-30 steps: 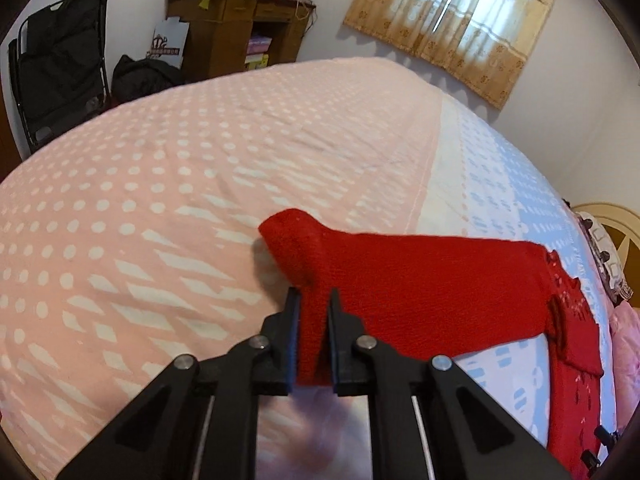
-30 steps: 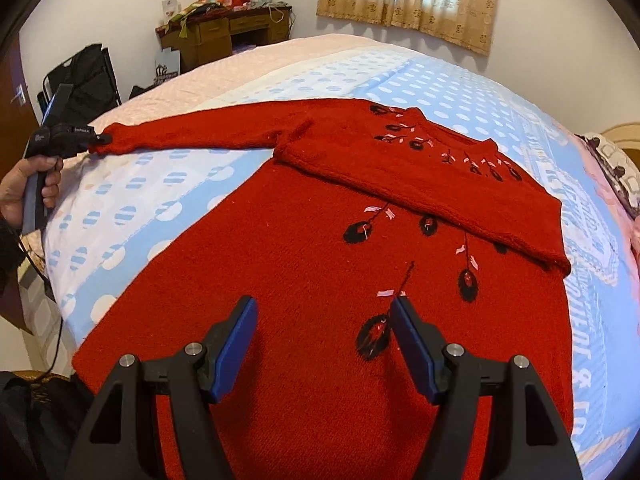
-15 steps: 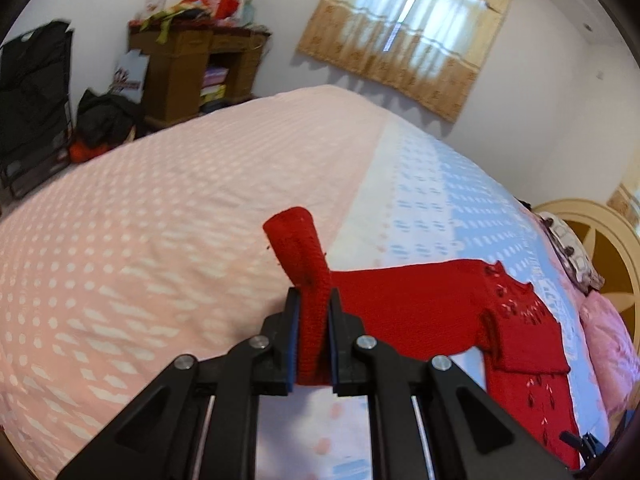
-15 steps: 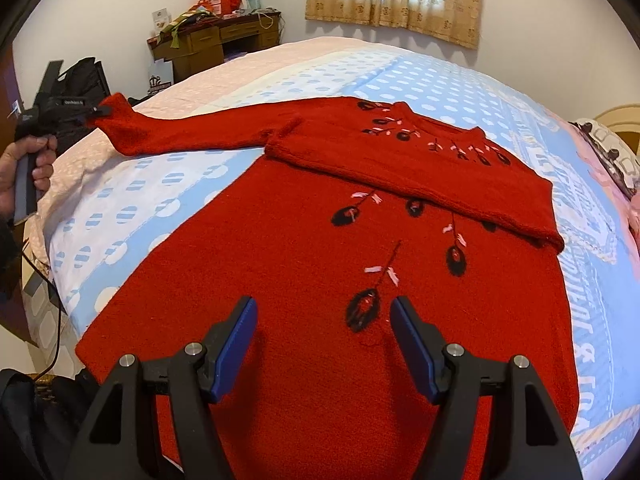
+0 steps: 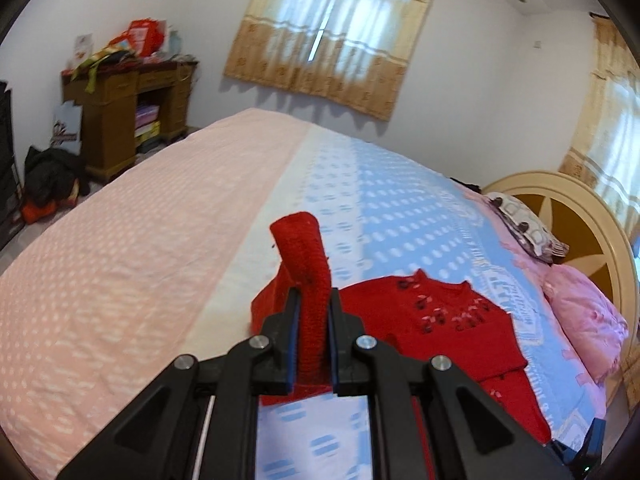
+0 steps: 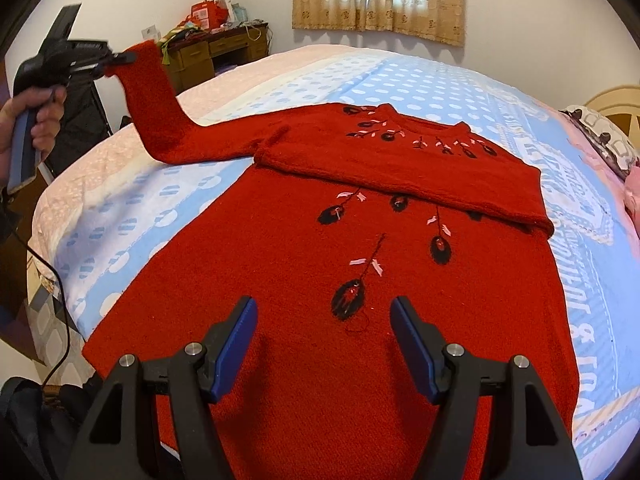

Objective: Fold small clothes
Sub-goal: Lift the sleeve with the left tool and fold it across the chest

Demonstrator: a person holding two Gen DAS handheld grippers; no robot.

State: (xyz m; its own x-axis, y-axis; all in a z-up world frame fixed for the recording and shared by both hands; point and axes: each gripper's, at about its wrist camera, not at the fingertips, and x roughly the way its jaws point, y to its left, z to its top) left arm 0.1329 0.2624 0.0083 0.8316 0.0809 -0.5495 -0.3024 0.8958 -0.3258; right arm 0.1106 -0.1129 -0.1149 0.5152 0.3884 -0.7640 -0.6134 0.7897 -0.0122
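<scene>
- We see a red sweater [image 6: 320, 360] spread flat on the bed [image 6: 440, 92], its hem toward the near edge and its collar toward the far side.
- One sleeve [image 6: 400, 172] is folded across the chest, just under the collar, over the black and pink flower stitching.
- The other sleeve [image 6: 160, 120] rises off the sheet near the bed's left edge; its cuff hangs in the air while the shoulder end lies on the bed.
- The left gripper [image 5: 313, 334] has its jaws pressed together on that cuff, which sticks up past the pads; in the right wrist view we see a hand [image 6: 36, 120] around its handle.
- The right gripper [image 6: 322, 342] hovers over the sweater's lower body, jaws spread wide with nothing between them.
- Pillows [image 5: 584, 312] lie at the bed's headboard end, and a wooden desk [image 5: 120, 120] stands against the far wall.
</scene>
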